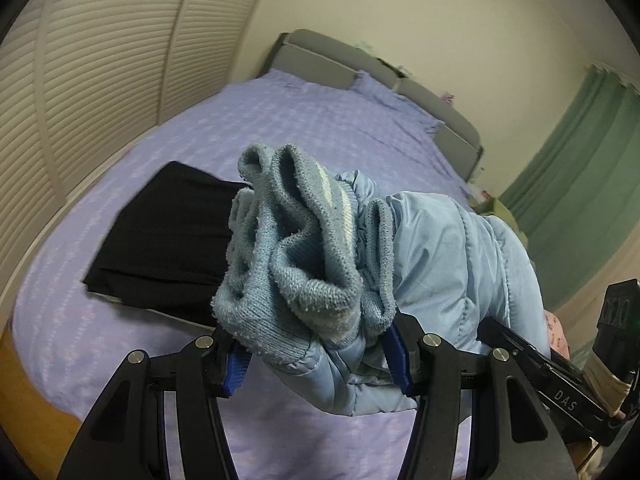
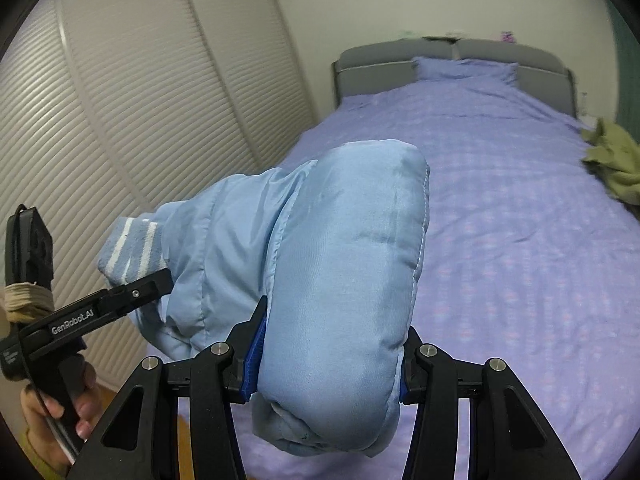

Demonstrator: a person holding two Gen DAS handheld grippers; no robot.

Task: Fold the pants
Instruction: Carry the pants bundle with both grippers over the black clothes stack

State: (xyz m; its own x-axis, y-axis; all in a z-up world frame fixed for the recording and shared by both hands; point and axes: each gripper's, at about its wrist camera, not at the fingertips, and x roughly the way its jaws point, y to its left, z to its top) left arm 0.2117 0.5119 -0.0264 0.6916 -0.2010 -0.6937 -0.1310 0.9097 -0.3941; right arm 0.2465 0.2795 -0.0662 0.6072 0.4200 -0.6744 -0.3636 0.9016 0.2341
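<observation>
Left hand-held gripper (image 1: 320, 354) clamped on ribbed knit cuff (image 1: 296, 240) of light-blue padded pants (image 1: 448, 248). Right hand-held gripper (image 2: 328, 354) clamped on padded end of same pants, held aloft over purple bed (image 2: 500, 208). Folded black garment (image 1: 168, 236) lies on bed.

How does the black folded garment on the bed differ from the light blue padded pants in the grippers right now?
The black folded garment lies flat on the purple bedspread, in a neat rectangle; the light blue padded pants hang bunched above it.
Nothing grips the black one; the left gripper clamps the pants' ribbed knit end and the right gripper their puffy quilted part.
The black fabric looks thin and smooth; the pants look thick.
</observation>
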